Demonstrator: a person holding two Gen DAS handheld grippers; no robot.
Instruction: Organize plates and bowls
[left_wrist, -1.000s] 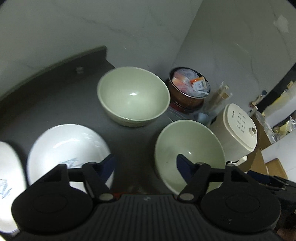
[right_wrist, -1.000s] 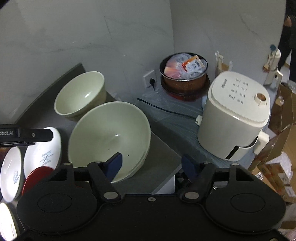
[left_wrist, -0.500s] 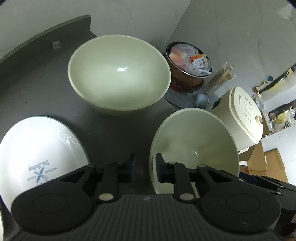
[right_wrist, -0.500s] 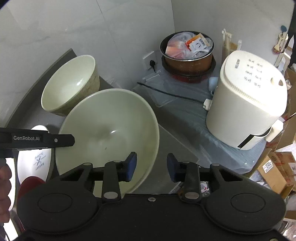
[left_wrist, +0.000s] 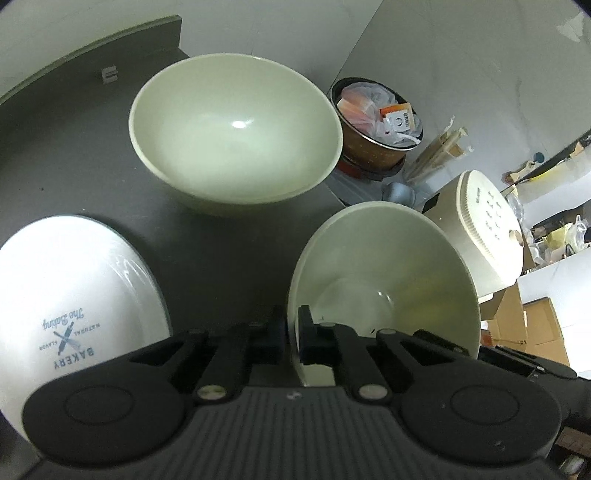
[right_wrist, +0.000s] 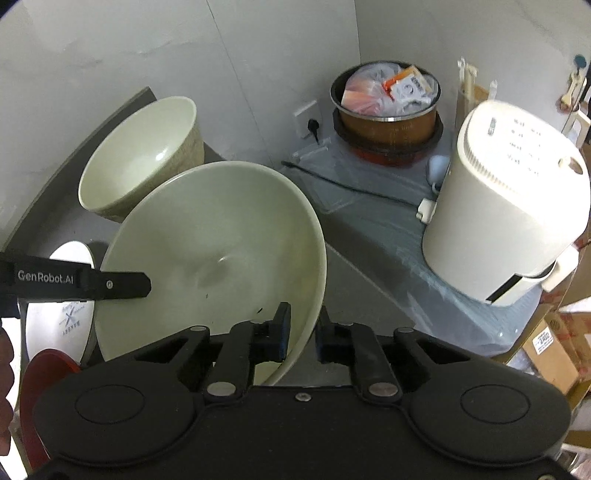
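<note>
Left tool (left_wrist: 291, 325): pinched tight on the near bowl's (left_wrist: 388, 280) left rim; a second ago it was wide open.
Right tool (right_wrist: 303, 332): pinched tight on the same bowl's (right_wrist: 207, 258) right rim; a second ago it was open too.
Near bowl: tipped up between both tools, at the table's (left_wrist: 221, 258) right edge.
Far bowl (left_wrist: 236, 129): sits flat by the back wall, apart from the near bowl.
Open room: a bare dark strip of table lies between the bowls.
Plate (left_wrist: 70, 288): white, to the left, near the left tool.
Beyond the edge: a cooker (right_wrist: 509, 206) and a pot (right_wrist: 388, 107), lower down.
</note>
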